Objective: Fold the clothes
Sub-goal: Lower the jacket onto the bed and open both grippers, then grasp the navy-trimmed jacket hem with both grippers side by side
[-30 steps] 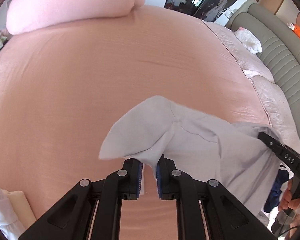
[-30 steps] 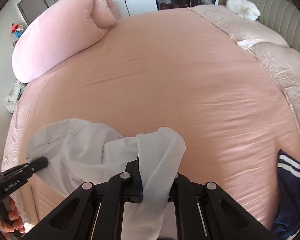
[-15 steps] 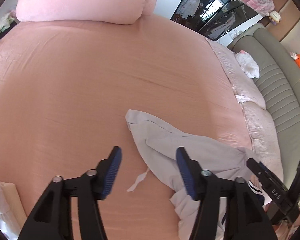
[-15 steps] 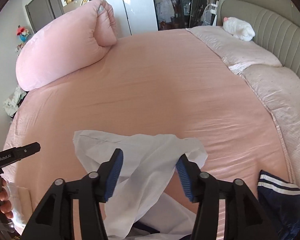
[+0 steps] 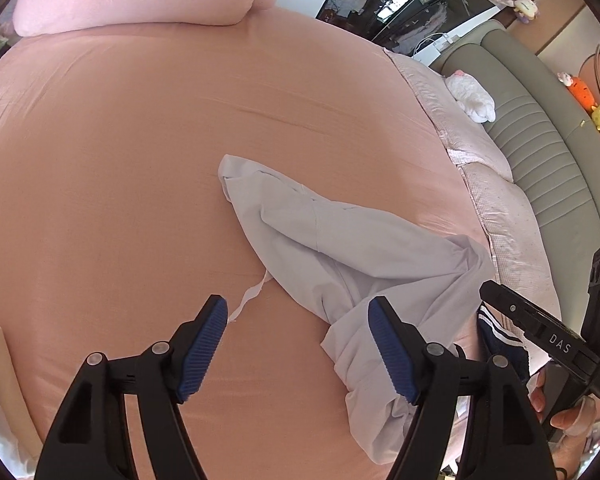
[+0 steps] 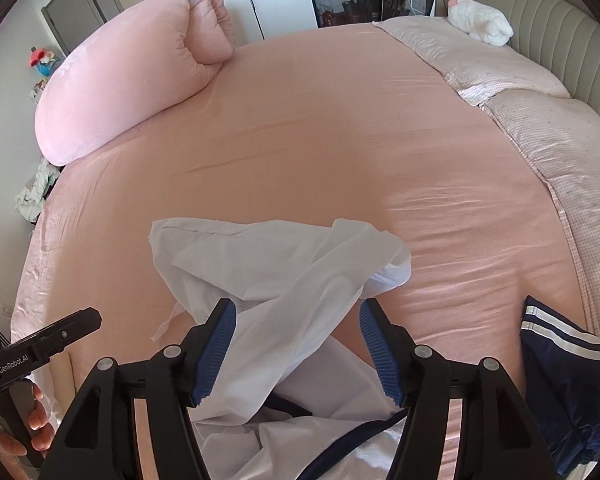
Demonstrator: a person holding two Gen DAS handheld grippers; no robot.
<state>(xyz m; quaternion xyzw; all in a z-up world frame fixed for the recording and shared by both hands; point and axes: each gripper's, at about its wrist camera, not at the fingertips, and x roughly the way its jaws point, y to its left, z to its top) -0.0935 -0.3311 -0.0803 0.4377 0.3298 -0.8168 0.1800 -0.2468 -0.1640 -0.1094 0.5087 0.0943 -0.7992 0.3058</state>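
The white garment [image 5: 340, 248] is thin and limp; both your grippers [image 5: 296, 344] [image 6: 296, 344] are released, so pinch its eleven o'clock corner.

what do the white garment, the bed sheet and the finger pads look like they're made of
White garment: thin woven cloth, matte, likely cotton or a blend; it drapes in soft folds.
Bed sheet: smooth peach fabric with a faint sheen and fine creases.
Finger pads: blue, ribbed, probably rubber, on black plastic fingers.
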